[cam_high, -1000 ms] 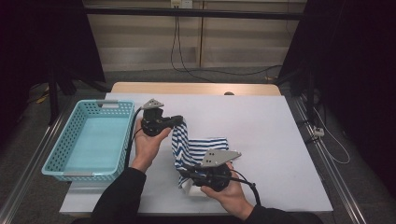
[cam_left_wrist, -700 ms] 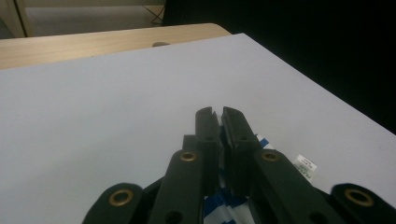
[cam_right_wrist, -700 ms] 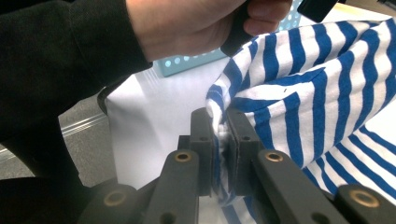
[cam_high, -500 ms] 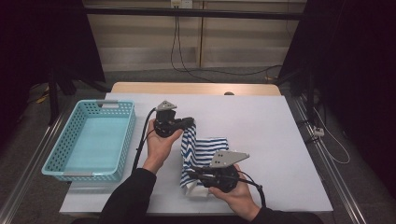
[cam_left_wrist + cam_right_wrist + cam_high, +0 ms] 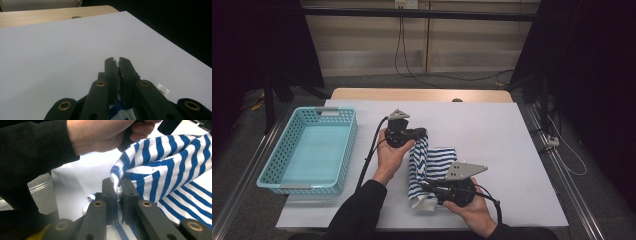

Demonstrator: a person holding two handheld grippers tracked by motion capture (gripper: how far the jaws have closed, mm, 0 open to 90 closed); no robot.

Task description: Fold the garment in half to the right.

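The left gripper is clamped on the striped cloth at its 11 o'clock corner; the right gripper pinches its 7 o'clock edge.

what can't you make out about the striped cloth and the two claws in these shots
- Left claw: shut on the striped cloth; in the left gripper view the black jaws cover most of the pinched edge.
- Small white label: print too small to read.
- Right claw: the part of the cloth below the pads is hidden.
- Cloth's underside: folds hide it in the high view.
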